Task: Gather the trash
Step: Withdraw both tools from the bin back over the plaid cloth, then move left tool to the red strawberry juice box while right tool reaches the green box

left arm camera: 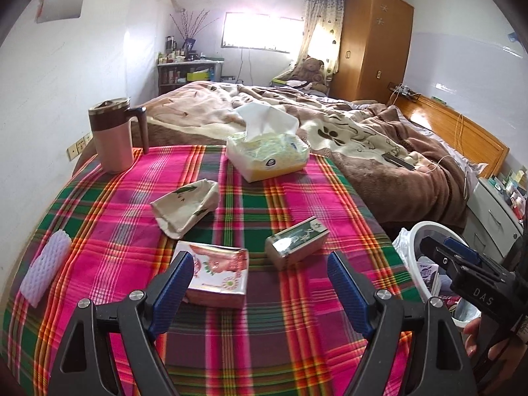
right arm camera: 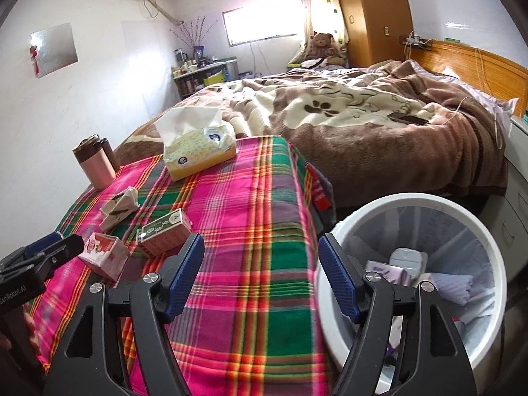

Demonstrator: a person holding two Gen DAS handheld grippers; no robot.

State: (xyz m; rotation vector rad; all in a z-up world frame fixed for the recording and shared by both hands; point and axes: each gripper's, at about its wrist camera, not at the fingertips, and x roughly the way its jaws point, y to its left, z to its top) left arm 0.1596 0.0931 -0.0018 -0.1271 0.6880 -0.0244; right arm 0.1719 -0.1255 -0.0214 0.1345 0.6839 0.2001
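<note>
Right, left gripper gapes wide, empty, the pink carton just ahead by its left finger. Looks light and crushable; pinch its flat sides. Right gripper also wide, empty, beside the bin.

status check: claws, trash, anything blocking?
Left claw open, empty, nearest the pink carton. Right claw open, empty, beside the bin. Green box and crumpled wrapper on the plaid cloth. Nothing blocking.
</note>
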